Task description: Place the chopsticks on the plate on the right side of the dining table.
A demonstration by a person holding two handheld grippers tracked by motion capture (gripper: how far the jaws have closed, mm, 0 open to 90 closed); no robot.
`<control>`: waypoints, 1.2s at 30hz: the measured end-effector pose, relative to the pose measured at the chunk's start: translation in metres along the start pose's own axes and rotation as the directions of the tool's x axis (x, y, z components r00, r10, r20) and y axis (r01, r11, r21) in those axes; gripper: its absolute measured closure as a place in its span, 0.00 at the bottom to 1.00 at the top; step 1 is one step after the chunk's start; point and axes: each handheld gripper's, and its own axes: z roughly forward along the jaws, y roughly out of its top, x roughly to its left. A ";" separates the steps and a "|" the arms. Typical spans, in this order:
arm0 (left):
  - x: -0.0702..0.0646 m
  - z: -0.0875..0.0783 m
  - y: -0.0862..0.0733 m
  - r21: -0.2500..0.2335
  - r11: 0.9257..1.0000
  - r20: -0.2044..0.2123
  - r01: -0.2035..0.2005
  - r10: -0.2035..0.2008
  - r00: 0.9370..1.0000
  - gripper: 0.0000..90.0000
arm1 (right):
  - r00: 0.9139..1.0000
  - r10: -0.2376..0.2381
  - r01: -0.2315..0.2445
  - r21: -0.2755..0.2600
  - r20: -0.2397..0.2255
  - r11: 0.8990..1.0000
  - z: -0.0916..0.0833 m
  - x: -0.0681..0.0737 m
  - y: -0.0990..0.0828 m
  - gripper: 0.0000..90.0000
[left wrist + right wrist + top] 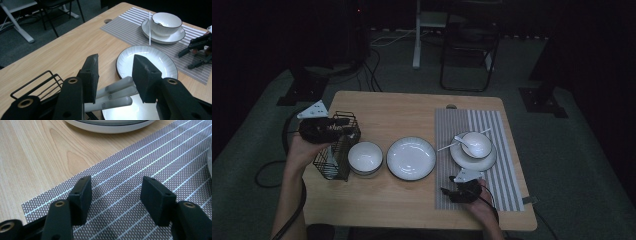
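Now your left gripper (113, 77) hangs unclenched over white cylindrical utensil handles (112, 96) in the black wire basket (337, 150), frame left. Nothing gripped yet; the right gripper (115, 195) waits released, lower right.

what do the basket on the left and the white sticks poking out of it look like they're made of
The basket looks like thin metal wire with a matte black coating: open bars that you can see through. The sticks between the left hand-held gripper jaws look like smooth white plastic or ceramic handles, probably chopsticks, with a soft sheen and small printed marks. Which of the two, the look leaves open.
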 end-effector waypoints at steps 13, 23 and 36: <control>0.007 0.004 -0.001 -0.012 1.000 -0.027 0.010 -0.011 1.000 0.65 | 1.000 0.003 -0.003 0.001 0.001 1.000 0.000 0.000 0.000 0.46; 0.003 -0.003 -0.003 -0.037 0.999 0.003 0.011 -0.011 1.000 0.62 | 1.000 0.003 -0.003 0.001 0.001 1.000 0.000 0.000 0.000 0.46; 0.003 -0.002 -0.006 -0.027 1.000 0.017 0.007 -0.007 1.000 0.61 | 1.000 0.004 -0.004 0.001 0.000 1.000 0.000 0.000 0.000 0.45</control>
